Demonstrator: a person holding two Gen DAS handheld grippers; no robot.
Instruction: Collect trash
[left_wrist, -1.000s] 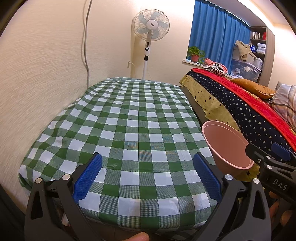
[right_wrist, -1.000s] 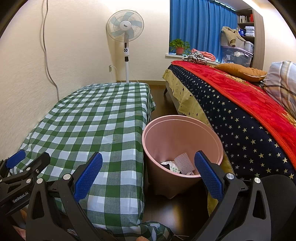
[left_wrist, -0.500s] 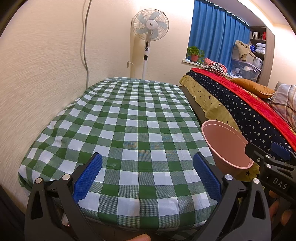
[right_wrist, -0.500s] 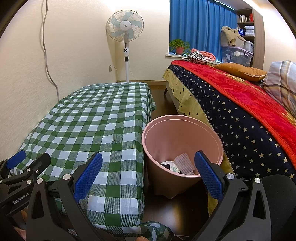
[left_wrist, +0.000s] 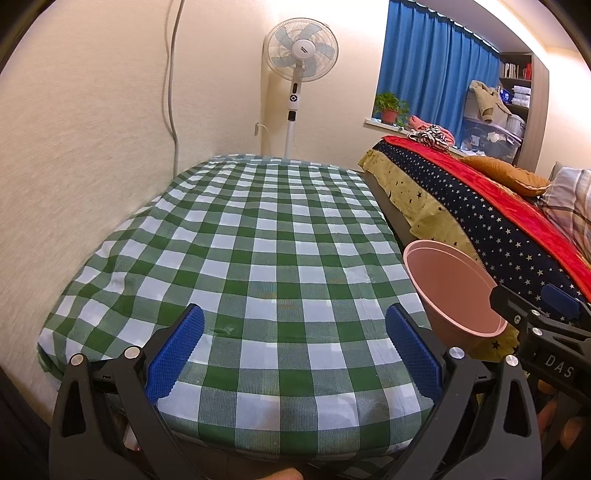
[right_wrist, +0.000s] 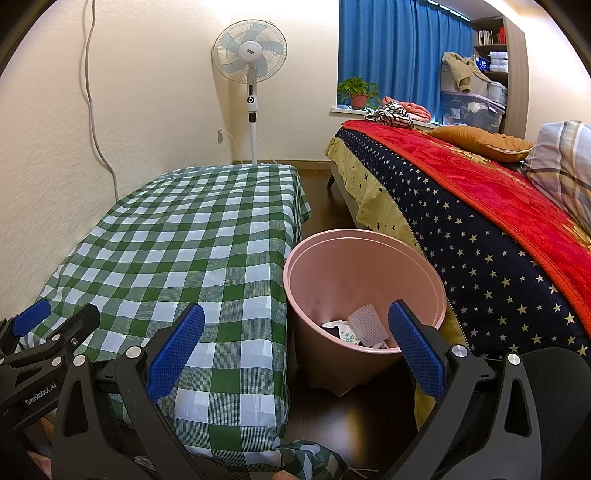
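A pink trash bin (right_wrist: 364, 291) stands on the floor between the checkered table and the bed; it also shows in the left wrist view (left_wrist: 452, 288). Crumpled paper and wrappers (right_wrist: 360, 328) lie in its bottom. My left gripper (left_wrist: 293, 341) is open and empty above the near end of the table with the green-and-white cloth (left_wrist: 258, 240). My right gripper (right_wrist: 295, 341) is open and empty, held over the table's right edge and the bin's near rim. No trash shows on the cloth.
A bed with a starred navy cover and red blanket (right_wrist: 480, 206) runs along the right. A standing fan (right_wrist: 251, 74) is at the far wall. A cable (left_wrist: 171, 92) hangs down the left wall. Dark floor (right_wrist: 351, 424) lies by the bin.
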